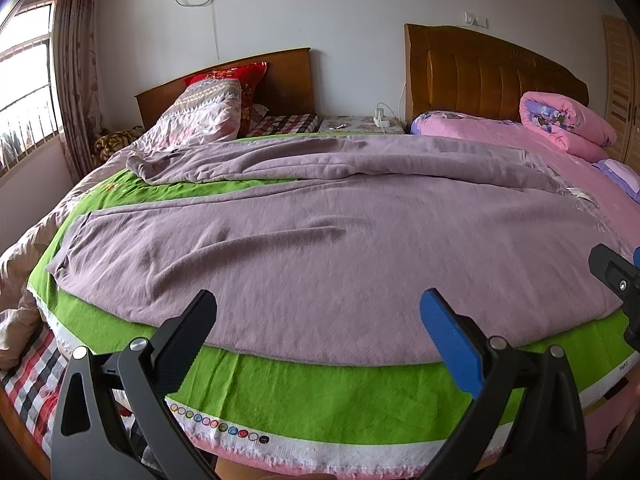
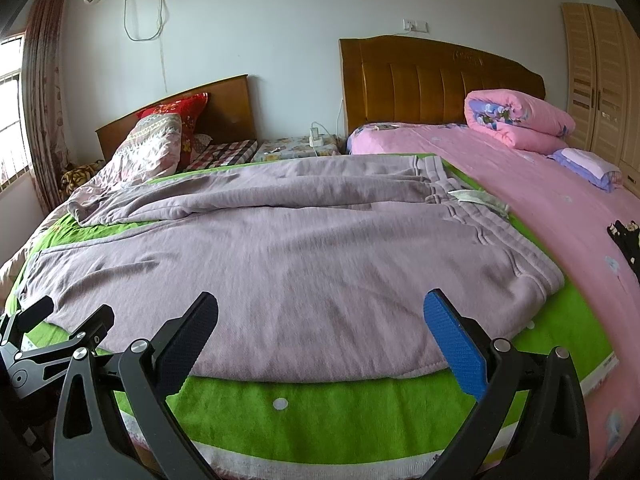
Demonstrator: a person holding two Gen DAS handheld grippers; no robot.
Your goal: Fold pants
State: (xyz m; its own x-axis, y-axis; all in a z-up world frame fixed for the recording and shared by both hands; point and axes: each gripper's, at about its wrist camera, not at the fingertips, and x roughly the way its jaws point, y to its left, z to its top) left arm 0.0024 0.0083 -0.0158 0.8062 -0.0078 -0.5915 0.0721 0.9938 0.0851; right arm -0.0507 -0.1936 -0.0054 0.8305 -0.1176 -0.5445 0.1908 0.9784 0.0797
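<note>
Mauve pants (image 1: 320, 248) lie spread on a green towel (image 1: 320, 384) on the bed, waistband to the right (image 2: 532, 256), legs running left; the far leg is rumpled (image 1: 168, 168). They also show in the right wrist view (image 2: 300, 272). My left gripper (image 1: 318, 316) is open and empty, just above the near edge of the pants. My right gripper (image 2: 320, 316) is open and empty, near the front edge closer to the waistband. The right gripper shows at the left view's right edge (image 1: 616, 276); the left gripper shows at the right view's lower left (image 2: 60, 320).
The green towel (image 2: 320, 412) lies over a pink bedsheet (image 2: 560, 208). A rolled pink quilt (image 2: 520, 120) and a folded cloth (image 2: 588, 164) sit at the back right. A second bed with pillows (image 2: 160, 140) stands at the left, a nightstand (image 2: 296, 146) between headboards.
</note>
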